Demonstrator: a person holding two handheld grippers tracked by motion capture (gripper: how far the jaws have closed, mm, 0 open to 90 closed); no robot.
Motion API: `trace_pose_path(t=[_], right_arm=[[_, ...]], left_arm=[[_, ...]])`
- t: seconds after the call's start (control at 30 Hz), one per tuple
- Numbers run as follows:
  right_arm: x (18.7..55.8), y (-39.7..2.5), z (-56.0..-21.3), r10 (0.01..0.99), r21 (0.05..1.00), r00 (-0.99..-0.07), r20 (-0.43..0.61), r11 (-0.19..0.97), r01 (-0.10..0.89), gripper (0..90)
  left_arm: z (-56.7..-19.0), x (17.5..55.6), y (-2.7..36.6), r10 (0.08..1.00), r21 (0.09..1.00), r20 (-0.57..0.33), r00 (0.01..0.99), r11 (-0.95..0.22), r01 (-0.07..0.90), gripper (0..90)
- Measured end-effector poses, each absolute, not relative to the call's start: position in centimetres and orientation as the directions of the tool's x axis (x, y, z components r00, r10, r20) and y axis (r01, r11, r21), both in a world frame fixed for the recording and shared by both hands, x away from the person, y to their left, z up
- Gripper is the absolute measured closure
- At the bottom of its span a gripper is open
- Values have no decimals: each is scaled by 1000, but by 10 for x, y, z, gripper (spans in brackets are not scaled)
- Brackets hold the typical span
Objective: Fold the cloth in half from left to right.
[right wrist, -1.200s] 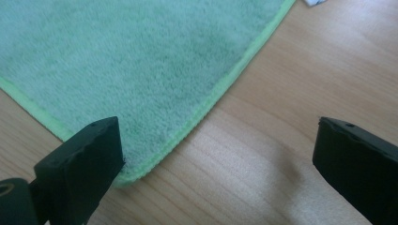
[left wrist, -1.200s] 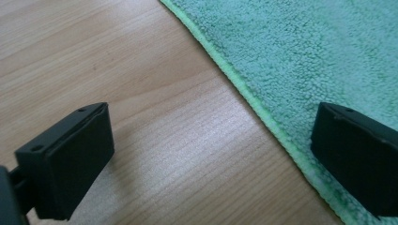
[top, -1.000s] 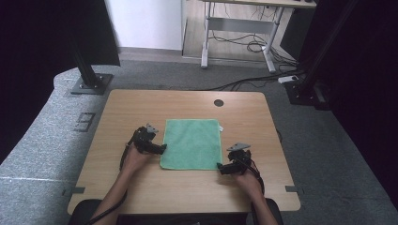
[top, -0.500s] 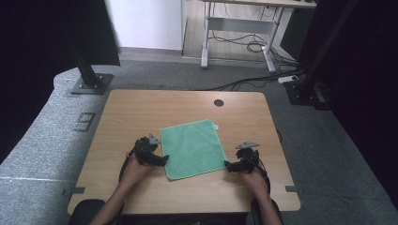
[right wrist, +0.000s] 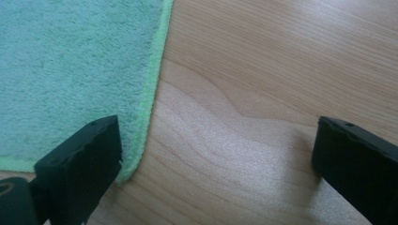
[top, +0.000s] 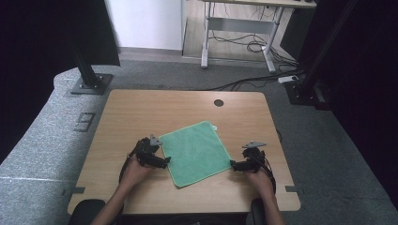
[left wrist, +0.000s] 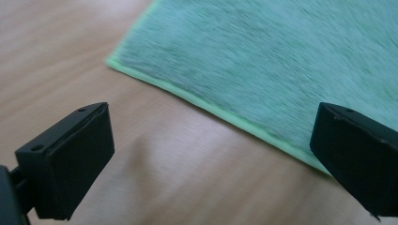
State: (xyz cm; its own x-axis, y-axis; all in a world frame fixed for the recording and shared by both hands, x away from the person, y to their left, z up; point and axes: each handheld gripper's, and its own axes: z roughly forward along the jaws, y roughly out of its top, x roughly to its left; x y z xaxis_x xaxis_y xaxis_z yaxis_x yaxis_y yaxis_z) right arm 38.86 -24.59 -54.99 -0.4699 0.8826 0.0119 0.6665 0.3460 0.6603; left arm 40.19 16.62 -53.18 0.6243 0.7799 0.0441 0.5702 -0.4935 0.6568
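A green terry cloth (top: 195, 151) lies flat and turned at an angle on the wooden table (top: 141, 112). My left gripper (top: 164, 162) sits low at the cloth's left edge. In the left gripper view this gripper (left wrist: 211, 117) stands open, its right jaw over the cloth (left wrist: 281, 56) and its left jaw over bare wood. My right gripper (top: 233, 165) is at the cloth's right corner. It (right wrist: 216, 126) is open too, with its left jaw above the cloth's light green hem (right wrist: 152, 89) and its right jaw above bare table. Neither holds anything.
A round dark cable hole (top: 218, 102) sits near the table's far edge. Beyond the table are grey floor, a black post base (top: 89, 84) at the left, and a desk frame with cables (top: 244, 42). Bare wood surrounds the cloth.
The cloth has turned counterclockwise and slid a little toward the near edge. Both grippers have drawn back toward me, and the right one has also shifted right.
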Motion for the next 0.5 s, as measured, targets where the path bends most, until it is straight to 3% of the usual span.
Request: trace_pose_path(t=[0.5], right_arm=[[387,-248,-553,881,684,-473,13,337,647,0]], left_arm=[[-526,469,185,844,667,33,536,-418,617,10]])
